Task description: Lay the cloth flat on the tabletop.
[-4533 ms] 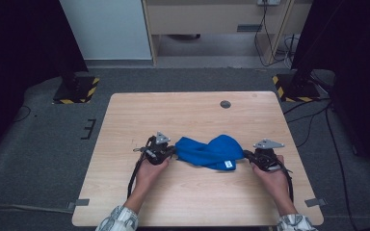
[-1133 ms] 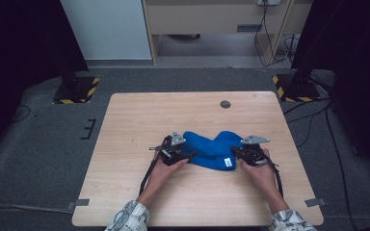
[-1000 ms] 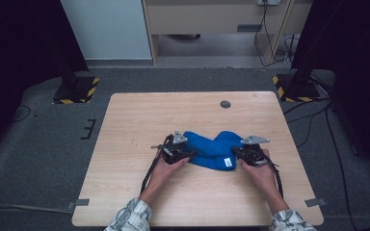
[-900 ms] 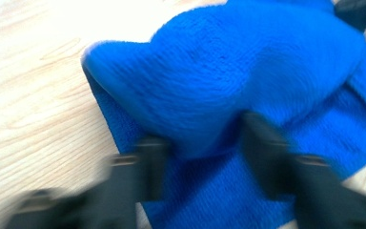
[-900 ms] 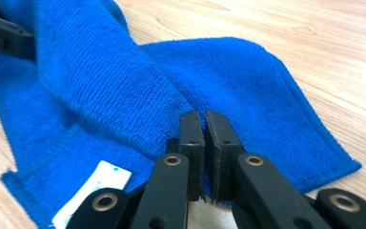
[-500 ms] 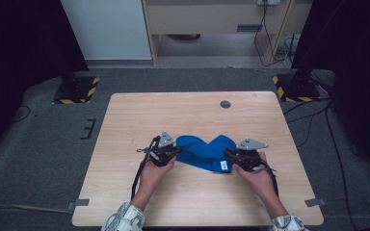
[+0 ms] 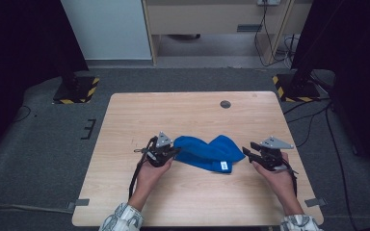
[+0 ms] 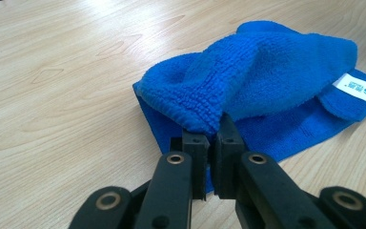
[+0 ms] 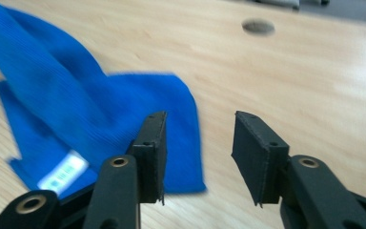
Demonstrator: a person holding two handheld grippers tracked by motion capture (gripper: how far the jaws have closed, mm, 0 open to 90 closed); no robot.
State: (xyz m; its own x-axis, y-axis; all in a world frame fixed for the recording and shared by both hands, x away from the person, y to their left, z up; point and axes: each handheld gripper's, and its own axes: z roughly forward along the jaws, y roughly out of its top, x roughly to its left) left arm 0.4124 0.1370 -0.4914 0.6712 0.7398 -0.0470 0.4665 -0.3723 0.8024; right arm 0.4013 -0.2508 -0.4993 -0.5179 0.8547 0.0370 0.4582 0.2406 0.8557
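- While the left hand-held gripper (image 8: 208, 143) pinches the blue cloth's (image 8: 267, 81) raised fold, apparently for folding, its jaws are clamped tight.
- Right hand-held gripper (image 9: 198, 157): jaws have just been opening, nothing between them, cloth just beside.

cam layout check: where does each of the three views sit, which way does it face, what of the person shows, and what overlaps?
High view: above the person's side, facing forward and down on the table; both forearms, left gripper and right gripper show.
Left gripper view: rides the left gripper, looking along its fingers, shut on a fold of the blue cloth.
Right gripper view: rides the right gripper, facing the cloth's edge; its fingers stand apart, just been opening, nothing between.
Shared: the cloth and its white label show in all three.
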